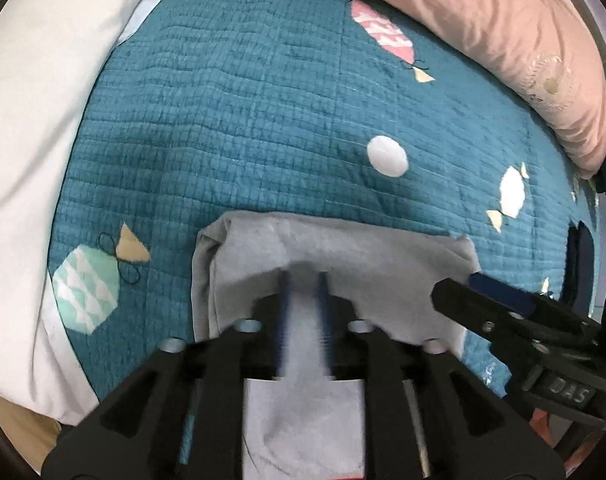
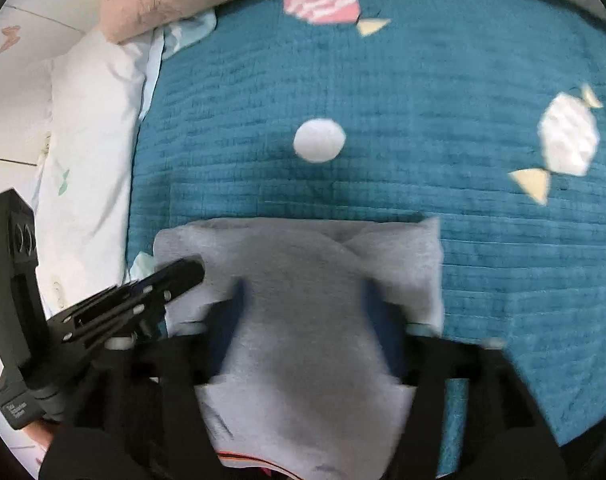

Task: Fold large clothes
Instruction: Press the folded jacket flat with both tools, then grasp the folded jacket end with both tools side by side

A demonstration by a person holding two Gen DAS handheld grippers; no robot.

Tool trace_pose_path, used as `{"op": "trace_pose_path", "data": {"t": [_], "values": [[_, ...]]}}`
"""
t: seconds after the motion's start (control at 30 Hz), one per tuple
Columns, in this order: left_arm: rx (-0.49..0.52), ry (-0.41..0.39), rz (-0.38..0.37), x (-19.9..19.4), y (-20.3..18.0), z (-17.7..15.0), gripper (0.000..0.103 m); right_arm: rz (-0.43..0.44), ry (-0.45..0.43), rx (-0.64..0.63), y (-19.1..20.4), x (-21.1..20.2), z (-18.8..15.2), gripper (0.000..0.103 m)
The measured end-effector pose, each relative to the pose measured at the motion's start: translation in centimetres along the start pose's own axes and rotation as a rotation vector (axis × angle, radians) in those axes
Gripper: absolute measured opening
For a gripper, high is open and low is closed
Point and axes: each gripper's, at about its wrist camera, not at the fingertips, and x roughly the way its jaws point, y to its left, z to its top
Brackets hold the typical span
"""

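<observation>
A grey garment [image 1: 343, 264] lies folded into a compact rectangle on the teal quilted bedspread [image 1: 243, 120]; it also shows in the right wrist view [image 2: 303, 280]. My left gripper [image 1: 305, 280] has its blue pads close together with a narrow gap, and a ridge of grey cloth sits between them. My right gripper [image 2: 303, 292] is open wide above the garment's middle, with the cloth under both fingers. The right gripper shows in the left wrist view [image 1: 479, 288] at the garment's right edge. The left gripper shows in the right wrist view [image 2: 175, 276] at the garment's left edge.
A white pillow [image 1: 35, 140] lies along the left of the bed and a pink duvet [image 1: 503, 40] is bunched along the far side. The bedspread [image 2: 423, 120] carries candy-shaped patches and a white dot [image 1: 387, 156].
</observation>
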Motion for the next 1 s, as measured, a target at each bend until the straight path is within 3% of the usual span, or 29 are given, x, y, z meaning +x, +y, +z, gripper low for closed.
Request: {"op": "trace_pose_path", "data": {"t": [0.03, 0.07, 0.2, 0.33, 0.5, 0.67, 0.77, 0.9, 1.0], "values": [[0.001, -0.013, 0.011, -0.5, -0.1, -0.3, 0.048, -0.037, -0.032, -0.012, 0.1, -0.8, -0.3, 0.076], [0.006, -0.031, 0.028, -1.1, -0.3, -0.5, 0.05, -0.053, -0.045, -0.022, 0.2, -1.3, -0.5, 0.076], [-0.006, -0.042, 0.02, -2.8, 0.6, -1.7, 0.058, -0.059, -0.053, -0.019, -0.2, -2.3, -1.4, 0.076], [-0.009, -0.056, 0.035, -3.6, 1.6, -3.7, 0.065, -0.086, -0.054, -0.02, -1.3, -2.9, -3.2, 0.087], [-0.067, -0.008, 0.013, -2.2, 4.3, -6.0, 0.066, -0.075, 0.016, 0.023, -3.4, -1.0, -5.6, 0.087], [-0.128, 0.092, -0.059, 0.1, 6.8, -8.4, 0.066, -0.035, 0.086, 0.102, -5.9, 1.4, -8.0, 0.087], [-0.175, 0.106, -0.107, 1.3, 8.2, -9.4, 0.066, -0.009, 0.112, 0.132, -6.7, 2.2, -8.9, 0.087], [-0.254, 0.121, -0.226, 2.3, 10.3, -10.1, 0.068, 0.021, 0.127, 0.156, -7.0, 3.0, -9.5, 0.087], [-0.266, 0.124, -0.262, 2.8, 10.9, -10.3, 0.071, 0.036, 0.133, 0.164, -6.9, 3.3, -9.4, 0.087]]}}
